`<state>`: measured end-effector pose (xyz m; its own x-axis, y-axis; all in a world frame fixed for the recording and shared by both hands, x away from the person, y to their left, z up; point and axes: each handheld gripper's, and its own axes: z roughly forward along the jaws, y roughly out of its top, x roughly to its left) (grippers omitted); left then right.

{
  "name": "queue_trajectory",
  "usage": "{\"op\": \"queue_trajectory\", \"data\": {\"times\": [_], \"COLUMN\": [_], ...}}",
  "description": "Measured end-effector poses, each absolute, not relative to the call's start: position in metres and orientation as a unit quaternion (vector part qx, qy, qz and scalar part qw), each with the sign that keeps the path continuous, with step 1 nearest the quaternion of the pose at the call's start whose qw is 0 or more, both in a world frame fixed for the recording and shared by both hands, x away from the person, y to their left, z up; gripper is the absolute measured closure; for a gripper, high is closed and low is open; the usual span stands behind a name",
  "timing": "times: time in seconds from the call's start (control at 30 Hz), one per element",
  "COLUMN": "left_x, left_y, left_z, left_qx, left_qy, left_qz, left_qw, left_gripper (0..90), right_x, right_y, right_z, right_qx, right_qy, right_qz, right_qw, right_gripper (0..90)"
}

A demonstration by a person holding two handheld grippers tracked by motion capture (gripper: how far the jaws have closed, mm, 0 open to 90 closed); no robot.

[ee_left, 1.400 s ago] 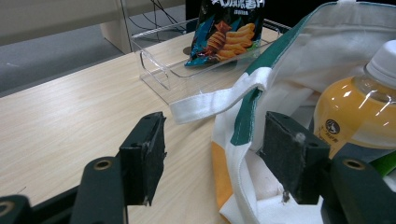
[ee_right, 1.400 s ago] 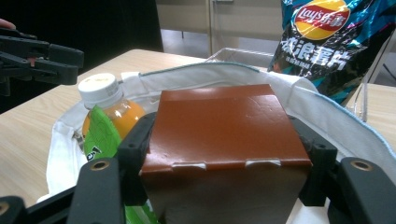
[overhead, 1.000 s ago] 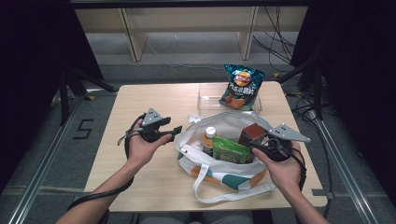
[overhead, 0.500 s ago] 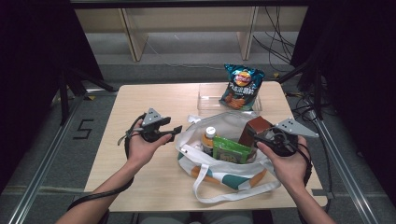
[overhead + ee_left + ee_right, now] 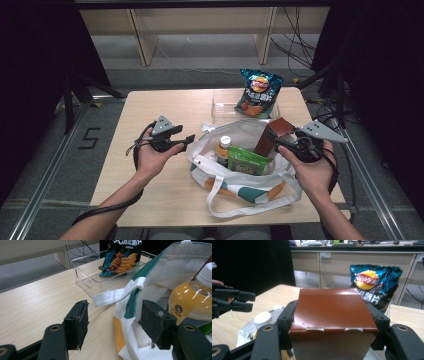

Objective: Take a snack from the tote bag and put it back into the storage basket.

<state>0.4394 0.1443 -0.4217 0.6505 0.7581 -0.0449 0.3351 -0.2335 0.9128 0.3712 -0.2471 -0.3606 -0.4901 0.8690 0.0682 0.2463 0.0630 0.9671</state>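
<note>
A white tote bag with green and orange trim lies open on the wooden table. Inside it stand an orange-drink bottle and a green packet. My right gripper is shut on a brown carton, held above the bag's right side. My left gripper is open just left of the bag, its jaws straddling the bag's rim and strap without touching them.
A blue chip bag leans in a clear plastic tray at the table's far side. The bag's long straps trail toward the near edge. Shelving stands beyond the table.
My right gripper has lifted the brown carton up and slightly right, out from among the bag's contents. The left gripper has stayed put.
</note>
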Motion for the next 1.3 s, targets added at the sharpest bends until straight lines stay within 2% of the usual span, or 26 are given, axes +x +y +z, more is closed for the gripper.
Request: {"op": "queue_trajectory", "data": {"times": [0.7,1.3], "left_x": [0.44,0.44], "left_y": [0.143,0.144], "left_z": [-0.421,-0.421], "left_qx": [0.754,0.753], "left_qy": [0.36,0.362], "left_qz": [0.208,0.209], "left_qw": [0.509,0.509], "left_gripper": [38.0,37.9], "right_x": [0.377,0.388], "right_y": [-0.254,-0.256], "right_z": [-0.337,-0.309], "right_qx": [0.427,0.414], "right_qy": [0.647,0.631], "right_qz": [0.562,0.576], "right_qw": [0.29,0.313], "right_gripper": [39.7,39.8]}}
